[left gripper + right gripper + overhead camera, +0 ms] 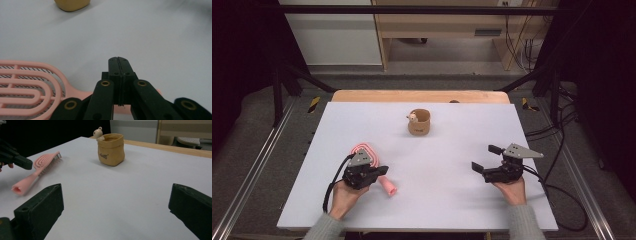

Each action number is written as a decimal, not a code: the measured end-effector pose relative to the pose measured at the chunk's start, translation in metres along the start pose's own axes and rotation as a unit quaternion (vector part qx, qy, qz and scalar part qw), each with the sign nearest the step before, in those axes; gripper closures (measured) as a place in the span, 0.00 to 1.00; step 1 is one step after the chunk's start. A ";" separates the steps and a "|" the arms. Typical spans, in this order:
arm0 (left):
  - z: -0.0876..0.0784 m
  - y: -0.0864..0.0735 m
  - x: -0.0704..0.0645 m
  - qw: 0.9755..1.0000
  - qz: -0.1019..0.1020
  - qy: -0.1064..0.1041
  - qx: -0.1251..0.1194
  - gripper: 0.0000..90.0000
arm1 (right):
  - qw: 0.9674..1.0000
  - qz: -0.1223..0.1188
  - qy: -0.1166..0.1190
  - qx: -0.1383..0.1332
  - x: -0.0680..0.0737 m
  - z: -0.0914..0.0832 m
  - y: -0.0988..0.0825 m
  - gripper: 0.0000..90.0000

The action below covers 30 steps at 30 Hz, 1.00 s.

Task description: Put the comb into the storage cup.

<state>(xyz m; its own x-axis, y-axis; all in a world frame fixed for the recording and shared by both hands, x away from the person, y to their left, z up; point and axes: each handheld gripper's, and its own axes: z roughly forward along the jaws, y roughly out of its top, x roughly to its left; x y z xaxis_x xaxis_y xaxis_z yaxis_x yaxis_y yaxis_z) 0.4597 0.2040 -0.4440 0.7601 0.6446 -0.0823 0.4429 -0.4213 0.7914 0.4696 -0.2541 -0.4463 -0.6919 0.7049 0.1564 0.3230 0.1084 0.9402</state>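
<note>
The high view looks steeply down on the white table [447, 200] from its near edge, while both gripper views skim low and close across it, sharing the pink hairbrush [37, 171] and tan cup [111, 149].

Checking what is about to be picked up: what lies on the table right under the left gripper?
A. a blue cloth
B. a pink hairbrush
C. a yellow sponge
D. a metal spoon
B: the left gripper, jaws shut together, sits just above the handle of the pink hairbrush, whose slotted head shows beside it in the left gripper view.
</note>
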 end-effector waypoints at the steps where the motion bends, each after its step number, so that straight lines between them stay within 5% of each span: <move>1: 0.001 0.000 0.000 1.000 0.000 -0.001 0.002 1.00 | 1.000 0.000 0.000 0.000 0.000 0.000 0.000 0.00; 30: 0.017 -0.004 -0.010 0.997 0.030 -0.003 0.077 1.00 | 1.000 0.000 0.001 0.000 0.000 0.000 0.000 0.00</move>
<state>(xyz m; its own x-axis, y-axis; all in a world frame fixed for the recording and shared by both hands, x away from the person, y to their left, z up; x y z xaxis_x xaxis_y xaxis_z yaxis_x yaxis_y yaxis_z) 0.4584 0.1886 -0.4565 0.7902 0.6115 -0.0412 0.4637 -0.5525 0.6927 0.4696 -0.2543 -0.4462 -0.6931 0.7036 0.1563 0.3232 0.1095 0.9400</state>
